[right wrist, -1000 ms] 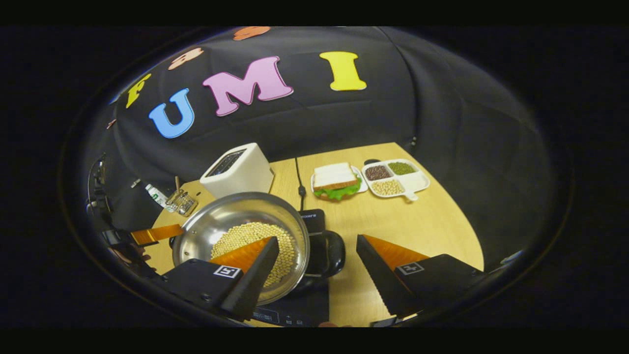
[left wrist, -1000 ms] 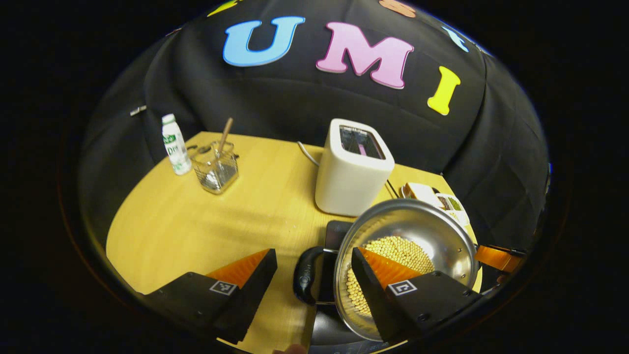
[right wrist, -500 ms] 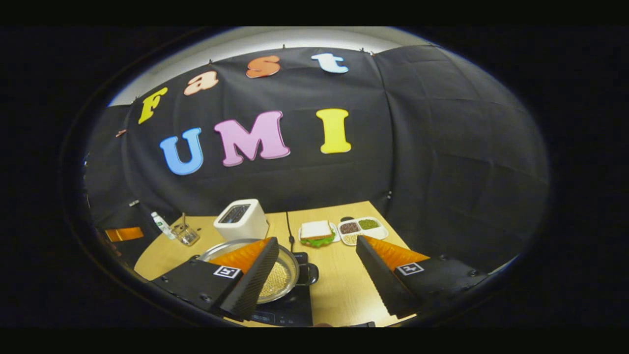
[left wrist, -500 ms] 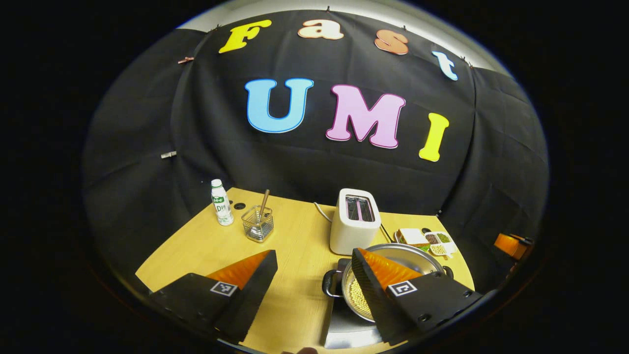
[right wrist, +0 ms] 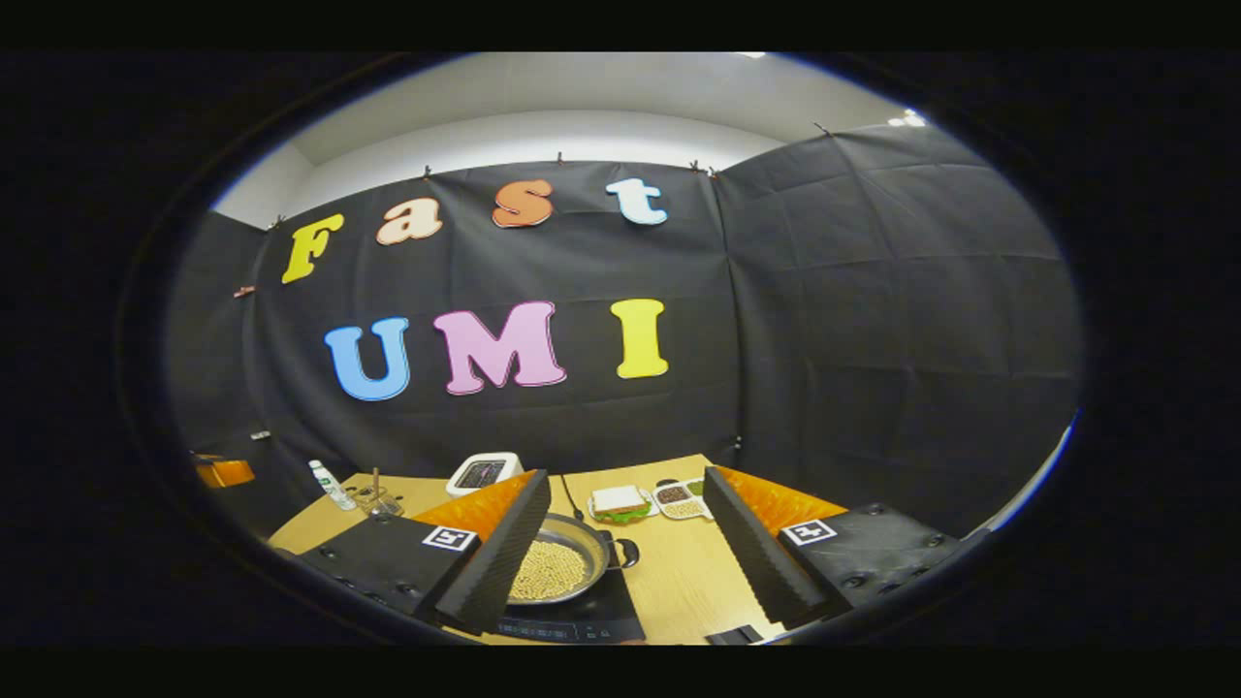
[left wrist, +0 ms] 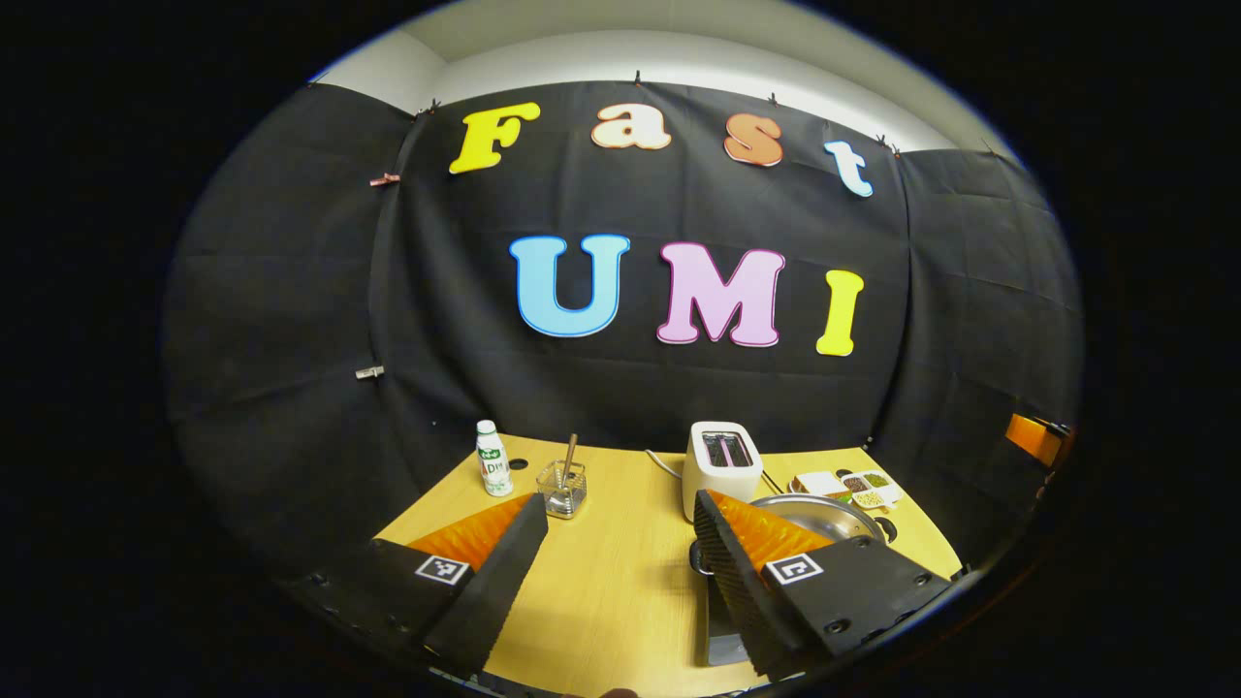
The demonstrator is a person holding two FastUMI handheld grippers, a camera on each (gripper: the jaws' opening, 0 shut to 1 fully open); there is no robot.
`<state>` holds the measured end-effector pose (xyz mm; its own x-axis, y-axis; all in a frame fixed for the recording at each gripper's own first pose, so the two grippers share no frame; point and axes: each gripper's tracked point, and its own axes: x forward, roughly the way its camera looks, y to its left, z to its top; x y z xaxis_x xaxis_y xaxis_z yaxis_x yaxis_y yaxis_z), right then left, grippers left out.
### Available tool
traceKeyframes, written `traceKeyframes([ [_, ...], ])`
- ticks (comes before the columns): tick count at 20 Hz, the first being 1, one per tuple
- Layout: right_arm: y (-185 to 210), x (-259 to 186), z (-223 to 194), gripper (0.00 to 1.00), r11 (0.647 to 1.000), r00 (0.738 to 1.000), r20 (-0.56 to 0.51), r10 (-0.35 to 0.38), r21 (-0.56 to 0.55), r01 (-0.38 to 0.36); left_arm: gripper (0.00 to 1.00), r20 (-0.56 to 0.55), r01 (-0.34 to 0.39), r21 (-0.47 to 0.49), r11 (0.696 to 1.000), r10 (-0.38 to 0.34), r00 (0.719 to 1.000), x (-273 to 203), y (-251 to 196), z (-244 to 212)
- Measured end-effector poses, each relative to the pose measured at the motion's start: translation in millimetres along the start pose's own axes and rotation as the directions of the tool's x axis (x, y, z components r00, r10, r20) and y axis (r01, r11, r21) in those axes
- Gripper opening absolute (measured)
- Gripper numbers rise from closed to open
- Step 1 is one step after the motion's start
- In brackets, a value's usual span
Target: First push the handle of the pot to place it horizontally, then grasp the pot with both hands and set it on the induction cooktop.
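A steel pot (right wrist: pixel 557 567) of yellow beans sits on the black induction cooktop (right wrist: pixel 582 620), its black side handle (right wrist: pixel 628 553) pointing right. In the left gripper view the pot (left wrist: pixel 824 514) is partly hidden behind my own right finger, with an edge of the cooktop (left wrist: pixel 717 630) below it. My left gripper (left wrist: pixel 620 543) is open and empty, well back from the pot. My right gripper (right wrist: pixel 625 543) is open and empty too, above and behind the pot. Far off, an orange part of the left gripper (right wrist: pixel 225 472) and of the right gripper (left wrist: pixel 1033 436) shows at the views' edges.
On the wooden table (left wrist: pixel 611 582) stand a white toaster (left wrist: pixel 722 465), a small bottle (left wrist: pixel 493 470) and a glass holder with a stick (left wrist: pixel 565 485). A sandwich plate (right wrist: pixel 619 501) and a divided tray of beans (right wrist: pixel 682 496) lie behind the pot.
Both grippers have drawn back and upward, away from the pot, staying open. The pot rests on the cooktop and now looks small and far.
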<state>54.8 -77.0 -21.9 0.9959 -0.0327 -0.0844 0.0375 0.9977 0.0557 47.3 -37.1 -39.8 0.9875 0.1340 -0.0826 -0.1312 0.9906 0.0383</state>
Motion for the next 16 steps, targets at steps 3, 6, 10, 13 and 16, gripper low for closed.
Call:
traceKeyframes([
  [3,11.3,-24.7,-4.7,0.98,0.999,1.0,0.011,-0.022,-0.049,0.023,0.95,0.064,-0.009,0.024,1.0,0.007,0.998,-20.0,15.8,7.2],
  [6,28.1,-43.1,-17.5,0.98,0.994,1.0,-0.004,-0.014,-0.106,0.013,0.95,0.104,0.014,0.0,1.0,-0.014,0.994,-32.5,22.7,2.3],
  [10,56.6,-52.7,-25.8,0.99,0.989,0.999,-0.034,0.037,-0.14,-0.042,0.95,0.098,0.055,-0.032,0.998,-0.052,0.994,-40.1,21.7,-8.1],
  [13,73.3,-51.8,-28.0,1.0,0.985,0.995,-0.05,0.085,-0.144,-0.091,0.95,0.076,0.034,-0.032,0.999,-0.032,0.997,-40.9,33.3,-16.4],
  [16,81.5,-50.4,-20.7,1.0,0.985,0.993,-0.044,0.11,-0.13,-0.115,0.95,0.083,0.002,-0.015,1.0,-0.001,0.997,-42.9,44.7,-8.5],
])
